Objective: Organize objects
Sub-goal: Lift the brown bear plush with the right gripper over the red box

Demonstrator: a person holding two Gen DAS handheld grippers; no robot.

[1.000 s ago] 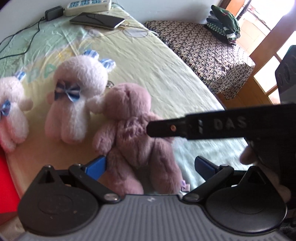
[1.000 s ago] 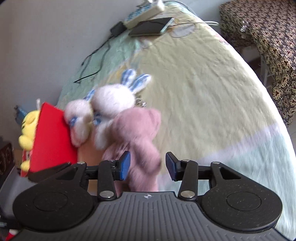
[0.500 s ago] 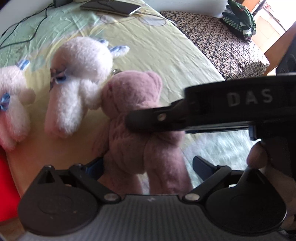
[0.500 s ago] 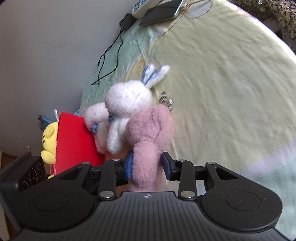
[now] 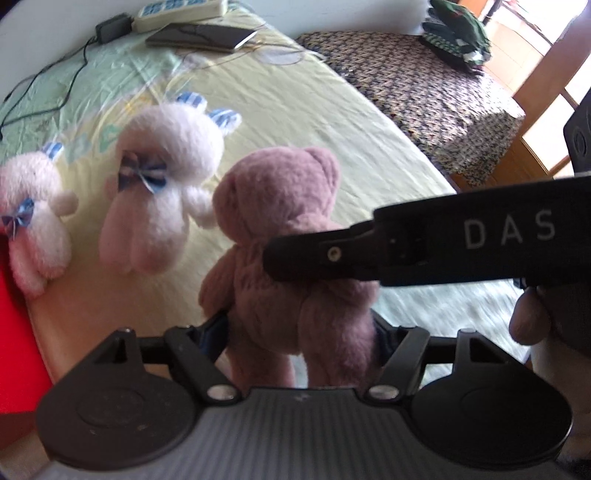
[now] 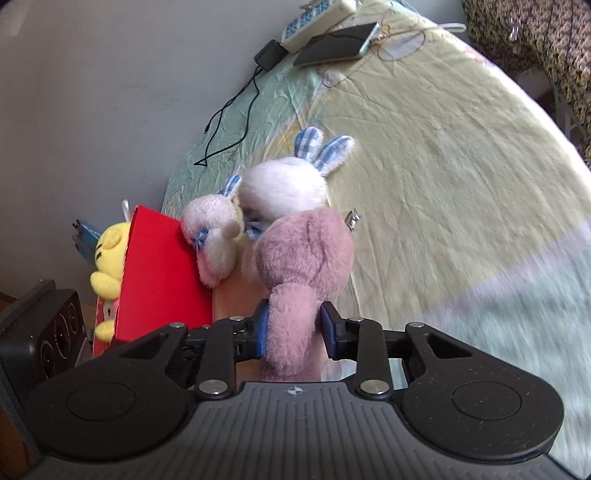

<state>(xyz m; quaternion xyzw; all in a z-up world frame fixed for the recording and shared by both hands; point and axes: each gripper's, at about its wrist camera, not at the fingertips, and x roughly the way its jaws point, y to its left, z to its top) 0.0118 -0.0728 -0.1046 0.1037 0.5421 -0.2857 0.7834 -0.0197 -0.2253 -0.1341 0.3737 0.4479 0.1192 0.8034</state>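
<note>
Mid-task: pink bear in my fingers, two white bunnies lined up, red box not loaded with it yet.

My right gripper (image 6: pixel 291 328) has its fingers clamped on the pink bear (image 6: pixel 306 266), lower centre of the right wrist view; the bear is held upright over the bed (image 6: pixel 461 155). My left gripper (image 5: pixel 299 332) sits low centre in the left wrist view, with its fingers either side of the bear's legs, spread wide; can't tell if they touch it. Large white bunny (image 5: pixel 162 177) and small white bunny (image 5: pixel 29 218) sit side by side at frame left, near the red box (image 6: pixel 162 280). Yellow plush (image 6: pixel 109 258) pokes out behind the box, left edge. Judging from this, the bear still needs placing, likely beside the bunnies or in the box. Phone (image 5: pixel 201 37), power strip (image 5: pixel 181 11) untouched, upper left.
</note>
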